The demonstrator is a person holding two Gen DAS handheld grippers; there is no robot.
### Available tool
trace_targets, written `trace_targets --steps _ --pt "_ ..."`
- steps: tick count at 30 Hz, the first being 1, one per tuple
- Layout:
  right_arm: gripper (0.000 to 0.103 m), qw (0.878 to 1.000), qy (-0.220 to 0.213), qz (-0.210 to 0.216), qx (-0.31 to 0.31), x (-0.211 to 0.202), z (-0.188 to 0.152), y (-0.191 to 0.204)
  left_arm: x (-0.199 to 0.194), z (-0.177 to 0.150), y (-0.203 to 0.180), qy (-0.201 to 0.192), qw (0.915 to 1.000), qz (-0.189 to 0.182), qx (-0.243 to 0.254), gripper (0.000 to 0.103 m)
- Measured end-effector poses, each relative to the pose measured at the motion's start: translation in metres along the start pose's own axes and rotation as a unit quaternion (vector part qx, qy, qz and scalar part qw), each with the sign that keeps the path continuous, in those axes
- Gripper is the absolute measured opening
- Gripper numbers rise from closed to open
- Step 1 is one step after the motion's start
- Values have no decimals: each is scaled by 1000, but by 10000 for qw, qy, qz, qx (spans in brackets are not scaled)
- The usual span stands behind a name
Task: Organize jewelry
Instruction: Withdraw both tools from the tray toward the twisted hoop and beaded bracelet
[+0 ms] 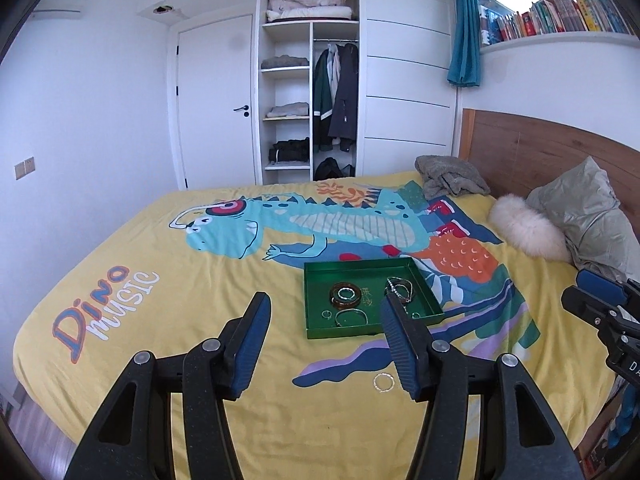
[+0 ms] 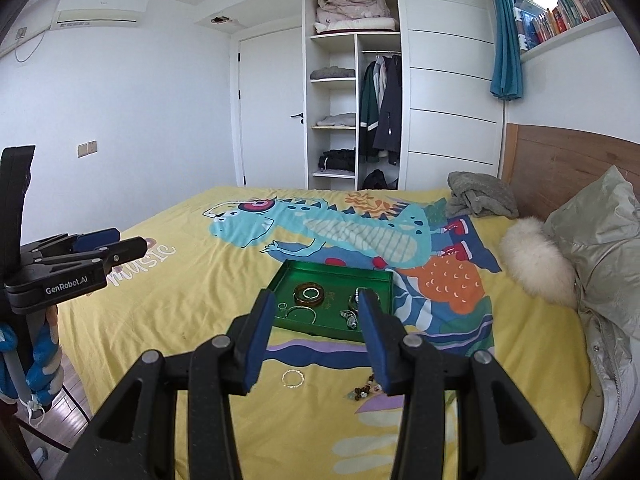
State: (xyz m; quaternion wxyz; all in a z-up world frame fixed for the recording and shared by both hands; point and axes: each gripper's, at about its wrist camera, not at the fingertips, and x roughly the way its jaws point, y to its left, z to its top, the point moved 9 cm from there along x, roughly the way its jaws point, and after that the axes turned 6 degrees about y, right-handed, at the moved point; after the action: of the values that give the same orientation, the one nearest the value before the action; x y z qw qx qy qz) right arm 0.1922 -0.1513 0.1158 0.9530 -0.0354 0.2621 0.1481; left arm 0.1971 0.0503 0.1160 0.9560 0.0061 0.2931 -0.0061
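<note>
A green tray (image 1: 320,280) (image 2: 336,280) lies on the yellow dinosaur bedspread. It holds a brown bangle (image 1: 345,296) (image 2: 309,294), a silver bangle (image 1: 352,317) (image 2: 301,314), a small ring (image 1: 327,313) and beaded bracelets (image 1: 400,289). Nearer the bed's front edge, outside the tray, lie a thin silver bangle (image 1: 384,381) (image 2: 293,378) and a loose beaded bracelet (image 2: 364,390). My left gripper (image 1: 325,304) (image 2: 120,242) hangs above the bed, open, nothing between its fingers. My right gripper (image 2: 316,299) (image 1: 584,292) hovers beside it, also open and empty.
A fluffy white cushion (image 2: 536,264), a grey-green pillow (image 2: 600,232) and a grey crumpled cloth (image 2: 480,196) lie at the wooden headboard. An open wardrobe (image 2: 352,92) and a door stand behind the bed. Wooden floor shows at the lower left.
</note>
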Motion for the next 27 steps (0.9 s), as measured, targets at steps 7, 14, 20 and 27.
trace_targets --steps 7,14,20,27 --pt "42 10000 25 -29 14 -4 -9 -2 4 -11 -2 55 9999 48 86 58" --pt "42 9997 227 -48 118 17 -24 -12 34 -30 1 318 9995 -37 18 61" --pt "42 9983 462 -33 368 48 -47 -26 70 -62 4 640 9979 -29 -16 61" --pt "42 9947 780 -37 671 85 -84 -47 109 -95 9 965 9953 92 15 61"
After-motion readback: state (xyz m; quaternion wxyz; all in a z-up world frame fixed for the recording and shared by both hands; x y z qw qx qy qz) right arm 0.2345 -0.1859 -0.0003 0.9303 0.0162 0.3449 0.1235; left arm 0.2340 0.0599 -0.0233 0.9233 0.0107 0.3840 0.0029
